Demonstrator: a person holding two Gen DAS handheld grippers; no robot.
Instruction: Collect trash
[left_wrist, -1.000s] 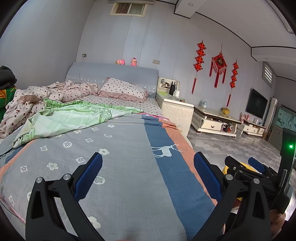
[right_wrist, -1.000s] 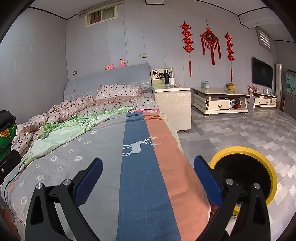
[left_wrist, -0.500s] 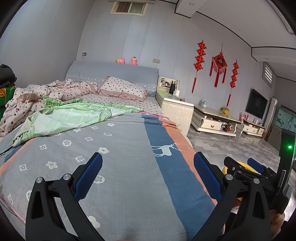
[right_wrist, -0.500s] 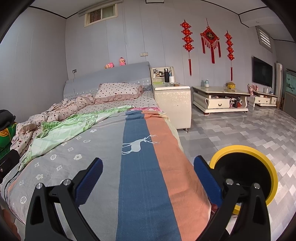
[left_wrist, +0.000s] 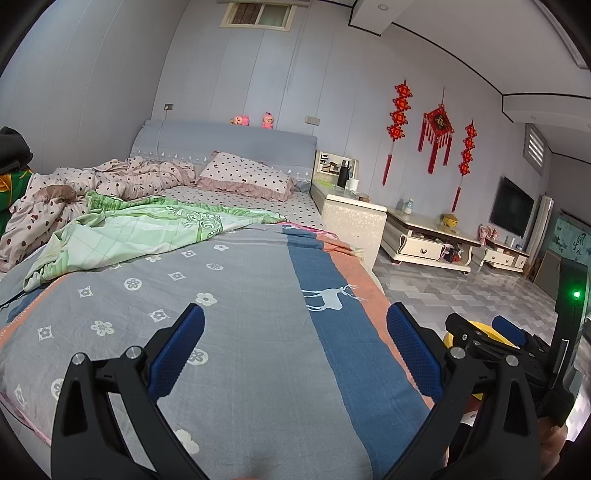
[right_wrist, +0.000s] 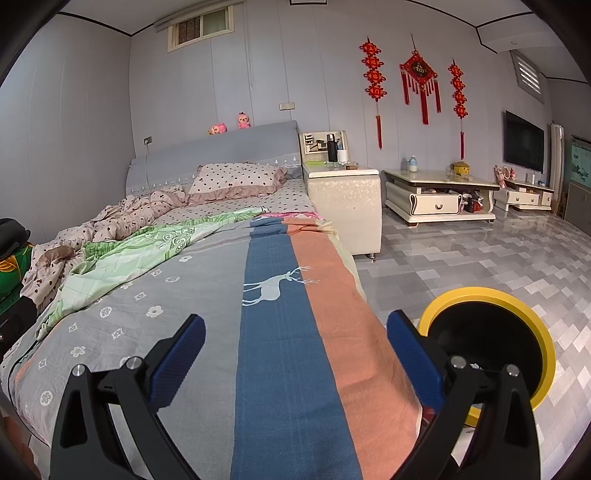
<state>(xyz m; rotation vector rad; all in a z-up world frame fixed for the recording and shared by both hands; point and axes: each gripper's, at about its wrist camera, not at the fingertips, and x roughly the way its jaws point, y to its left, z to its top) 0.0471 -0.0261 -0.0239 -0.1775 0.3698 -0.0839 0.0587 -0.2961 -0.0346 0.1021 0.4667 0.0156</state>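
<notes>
Right wrist view: yellow-rimmed bin (right_wrist: 537, 325) on floor beside right jaws, spread empty.

The bedspread (right_wrist: 207, 325) was grey with white flower motifs, bordered by a blue stripe bearing a pale deer figure and a salmon-orange stripe, while the sheet (left_wrist: 147, 232) lying on it was light green with a check and scroll pattern. The pillow (right_wrist: 236, 179) and the crumpled quilt (left_wrist: 122, 179) were pale pink with dark dots, and the headboard (left_wrist: 225, 142) was plain grey. The bin (right_wrist: 491, 339) had a yellow rim and a black interior, the wall ornaments (right_wrist: 419, 77) were red, and each gripper carried blue pads (right_wrist: 181, 354) on a black frame.
</notes>
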